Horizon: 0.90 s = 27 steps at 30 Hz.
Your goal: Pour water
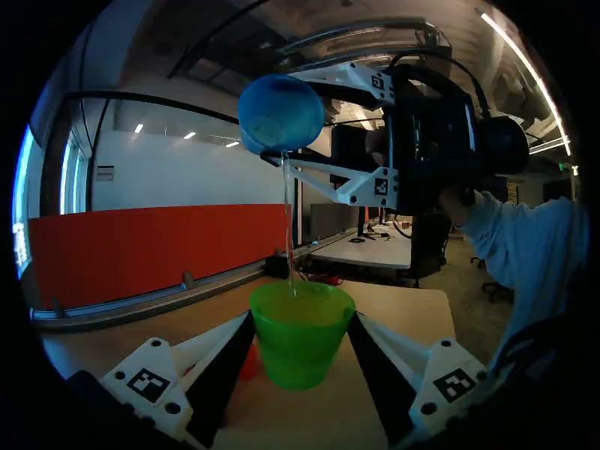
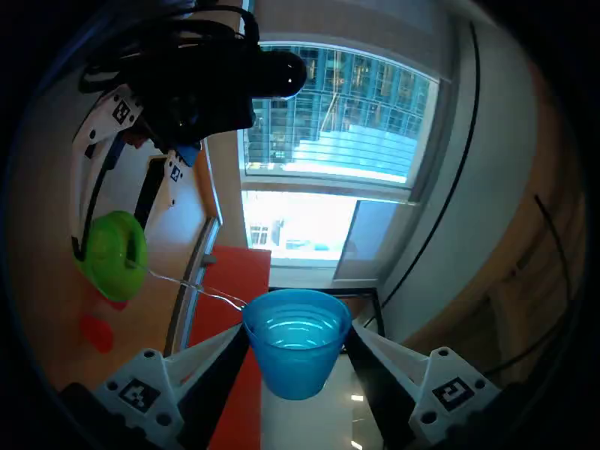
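My left gripper (image 1: 301,339) is shut on a green cup (image 1: 301,331), held upright just above the wooden table (image 1: 405,309). Above it, my right gripper (image 1: 296,124) holds a blue cup (image 1: 280,112) tipped on its side, and a thin stream of water (image 1: 287,217) falls from its lip into the green cup. In the right gripper view, my right gripper (image 2: 298,352) is shut on the blue cup (image 2: 297,351), which has water inside. The stream (image 2: 191,285) runs from its rim to the green cup (image 2: 114,253), which sits between the left gripper's fingers (image 2: 84,161).
A red object (image 1: 250,361) lies on the table beside the green cup, also visible as red patches (image 2: 97,331). A sleeved arm (image 1: 517,247) holds the right gripper. An orange wall panel (image 1: 150,251) and a window (image 2: 337,135) stand beyond the table.
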Each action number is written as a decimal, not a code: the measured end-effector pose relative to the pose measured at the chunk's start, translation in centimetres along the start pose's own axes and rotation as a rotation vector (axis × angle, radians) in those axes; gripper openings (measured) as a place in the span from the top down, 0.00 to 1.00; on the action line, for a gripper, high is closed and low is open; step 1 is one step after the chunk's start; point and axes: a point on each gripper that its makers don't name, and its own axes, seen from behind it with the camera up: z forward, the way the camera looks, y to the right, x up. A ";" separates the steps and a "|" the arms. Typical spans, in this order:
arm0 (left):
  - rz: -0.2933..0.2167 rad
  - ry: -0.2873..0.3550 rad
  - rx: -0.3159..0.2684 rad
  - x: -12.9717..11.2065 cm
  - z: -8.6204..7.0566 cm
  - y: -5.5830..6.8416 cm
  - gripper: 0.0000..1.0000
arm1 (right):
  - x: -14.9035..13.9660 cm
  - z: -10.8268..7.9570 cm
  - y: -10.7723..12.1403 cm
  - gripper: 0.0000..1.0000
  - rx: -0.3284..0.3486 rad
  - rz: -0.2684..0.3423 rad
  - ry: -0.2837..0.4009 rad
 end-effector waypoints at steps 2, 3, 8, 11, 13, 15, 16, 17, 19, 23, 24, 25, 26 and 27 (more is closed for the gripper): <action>-0.001 0.002 -0.001 0.1 0.1 0.0 0.15 | 0.1 0.0 0.2 0.10 -0.004 -0.013 0.001; -0.002 0.002 -0.001 0.1 0.1 0.0 0.15 | 0.1 0.0 0.2 0.10 -0.006 -0.020 0.002; -0.003 0.003 0.001 0.1 0.2 -0.2 0.15 | 0.5 -0.1 0.4 0.10 -0.012 -0.063 0.007; -0.003 0.004 0.004 0.1 0.3 -0.3 0.14 | 0.8 -0.1 0.4 0.10 -0.015 -0.083 0.011; -0.004 0.005 0.006 0.2 0.3 -0.3 0.14 | 0.9 -0.1 0.4 0.10 -0.016 -0.092 0.014; -0.005 0.007 0.007 0.2 0.3 -0.4 0.15 | 1.1 -0.1 0.4 0.10 -0.018 -0.096 0.016; -0.005 0.007 0.007 0.2 0.3 -0.4 0.15 | 1.1 -0.1 0.4 0.10 -0.017 -0.093 0.017; -0.006 0.008 0.007 0.3 0.3 -0.4 0.14 | 1.1 -0.1 0.4 0.10 -0.017 -0.090 0.018; -0.006 0.009 0.008 0.3 0.3 -0.4 0.14 | 1.1 -0.2 0.3 0.10 -0.017 -0.080 0.019; -0.005 0.011 0.009 0.5 0.2 -0.4 0.15 | 0.8 -0.4 0.2 0.10 -0.020 -0.042 0.018; -0.005 0.011 0.010 0.5 0.2 -0.4 0.15 | 0.7 -0.4 0.1 0.10 -0.021 -0.029 0.018; -0.004 0.012 0.010 0.5 0.2 -0.4 0.15 | 0.6 -0.5 0.0 0.10 -0.021 -0.004 0.017; -0.004 0.012 0.011 0.5 0.2 -0.4 0.15 | 0.4 -0.6 -0.1 0.10 -0.020 0.018 0.016; -0.003 0.013 0.011 0.5 0.1 -0.4 0.15 | 0.3 -0.6 -0.2 0.10 -0.019 0.041 0.015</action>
